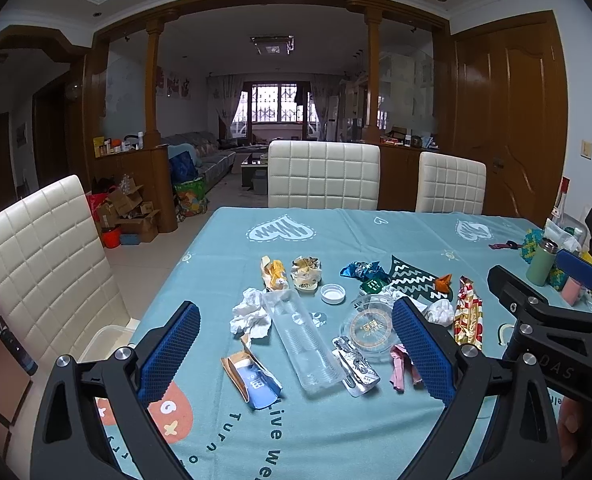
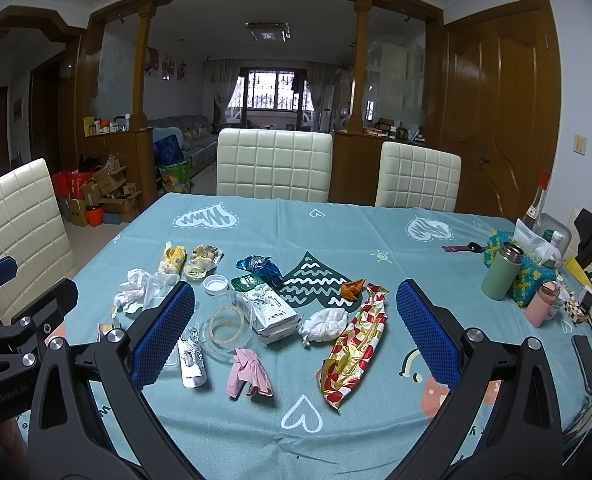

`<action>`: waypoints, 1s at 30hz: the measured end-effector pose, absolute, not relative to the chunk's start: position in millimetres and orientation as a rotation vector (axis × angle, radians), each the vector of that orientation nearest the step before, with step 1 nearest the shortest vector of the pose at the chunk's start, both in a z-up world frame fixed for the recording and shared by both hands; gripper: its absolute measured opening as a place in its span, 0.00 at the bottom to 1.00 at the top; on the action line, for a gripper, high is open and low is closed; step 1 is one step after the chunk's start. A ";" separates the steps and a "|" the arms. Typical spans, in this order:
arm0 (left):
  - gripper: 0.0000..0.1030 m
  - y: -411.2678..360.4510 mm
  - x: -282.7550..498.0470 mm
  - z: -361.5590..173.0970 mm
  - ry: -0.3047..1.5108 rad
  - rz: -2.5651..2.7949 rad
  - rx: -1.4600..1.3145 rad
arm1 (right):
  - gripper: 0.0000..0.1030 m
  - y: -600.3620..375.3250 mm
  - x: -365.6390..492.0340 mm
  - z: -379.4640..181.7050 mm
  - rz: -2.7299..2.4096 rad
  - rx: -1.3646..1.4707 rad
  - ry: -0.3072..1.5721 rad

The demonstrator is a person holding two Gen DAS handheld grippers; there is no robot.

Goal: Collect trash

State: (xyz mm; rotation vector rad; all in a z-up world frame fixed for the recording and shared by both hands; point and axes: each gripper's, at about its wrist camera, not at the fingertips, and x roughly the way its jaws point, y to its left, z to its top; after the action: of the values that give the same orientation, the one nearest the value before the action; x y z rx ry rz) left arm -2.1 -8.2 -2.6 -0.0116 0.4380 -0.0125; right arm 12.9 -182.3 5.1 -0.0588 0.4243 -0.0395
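Trash litters the worktop (image 2: pixel 375 216): a clear plastic tray (image 1: pixel 301 342) lies lengthwise toward the camera, a red-and-gold foil wrapper (image 2: pixel 355 344) runs near to far. Left hand-held gripper (image 1: pixel 296 354) and right hand-held gripper (image 2: pixel 296 332) hover spread wide, holding nothing.

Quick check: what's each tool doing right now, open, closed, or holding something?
Left tool: open, holding nothing, above the trash on the table.
Right tool: open, holding nothing, also above the trash.
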 end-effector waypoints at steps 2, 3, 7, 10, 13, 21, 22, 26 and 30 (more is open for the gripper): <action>0.92 -8.4 -2.1 -2.0 0.439 -0.013 -0.011 | 0.97 -182.6 12.8 5.1 -0.040 -0.059 0.424; 0.92 -9.1 -2.5 -2.1 0.439 -0.013 -0.010 | 0.97 -182.1 13.4 4.9 -0.041 -0.058 0.425; 0.92 -8.7 -2.7 -2.4 0.442 -0.015 -0.014 | 0.97 -182.9 12.4 5.1 -0.039 -0.058 0.426; 0.92 -8.9 -3.0 -2.8 0.443 -0.016 -0.015 | 0.97 -182.6 12.6 5.0 -0.040 -0.060 0.424; 0.92 -8.6 -2.6 -2.8 0.442 -0.016 -0.014 | 0.97 -182.5 12.7 4.6 -0.039 -0.057 0.424; 0.92 -8.8 -2.3 -3.4 0.443 -0.016 -0.015 | 0.97 -182.5 12.3 4.4 -0.039 -0.058 0.425; 0.92 -8.7 -2.2 -3.3 0.444 -0.016 -0.015 | 0.97 -181.4 12.9 4.2 -0.039 -0.059 0.424; 0.92 -8.8 -2.4 -3.3 0.445 -0.014 -0.016 | 0.97 -182.3 12.6 4.2 -0.039 -0.058 0.426; 0.92 -8.4 -2.2 -3.3 0.444 -0.016 -0.016 | 0.97 -182.0 12.7 4.6 -0.039 -0.057 0.427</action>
State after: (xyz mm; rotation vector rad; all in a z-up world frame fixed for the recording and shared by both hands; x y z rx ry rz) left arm -2.2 -8.4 -3.3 -0.0159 0.4443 -0.0155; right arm 12.7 -182.0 4.6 -0.0567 0.4269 -0.0394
